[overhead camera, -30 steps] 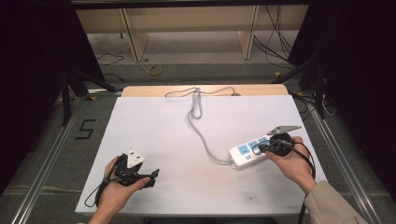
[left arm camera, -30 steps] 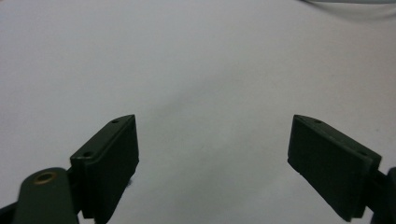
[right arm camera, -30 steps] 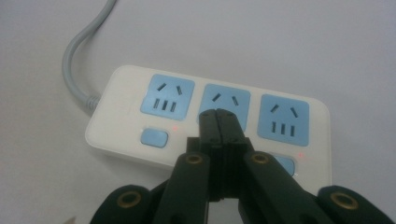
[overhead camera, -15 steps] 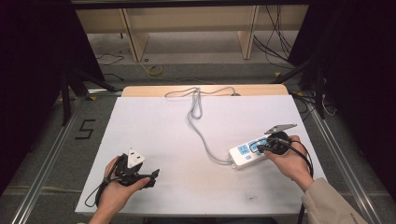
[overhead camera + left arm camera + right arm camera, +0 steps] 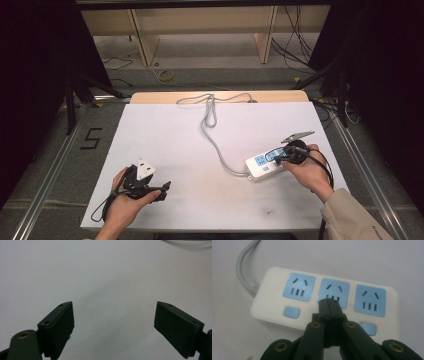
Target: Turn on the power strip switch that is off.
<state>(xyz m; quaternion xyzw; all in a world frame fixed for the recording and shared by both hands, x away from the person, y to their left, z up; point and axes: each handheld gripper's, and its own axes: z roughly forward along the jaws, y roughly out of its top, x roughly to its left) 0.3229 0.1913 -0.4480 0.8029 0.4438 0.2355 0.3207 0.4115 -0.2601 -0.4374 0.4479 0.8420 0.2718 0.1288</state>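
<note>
1. Over the middle socket of the power strip (image 5: 324,302), the right gripper (image 5: 329,302) had its jaws pressed flat together with nothing between them; the tips lay at the lower edge of that socket's blue face, though contact could not be told.
2. Just beside those tips, the strip showed three blue sockets in a row, and below them two blue rocker switches, each with a small red light next to it.
3. In the high view the right gripper (image 5: 290,152) was held in the person's right hand above the strip's near end, and the power strip (image 5: 262,165) lay flat on the right part of the desk (image 5: 175,140).
4. A grey cable (image 5: 215,135) ran from the strip's left end across the white desk and looped at the far edge.
5. At the near left of the desk, the left gripper (image 5: 162,187) rested in the person's left hand, well apart from the strip.
6. In its own view the left gripper (image 5: 113,317) held its jaws wide apart over bare white surface, gripping nothing.
</note>
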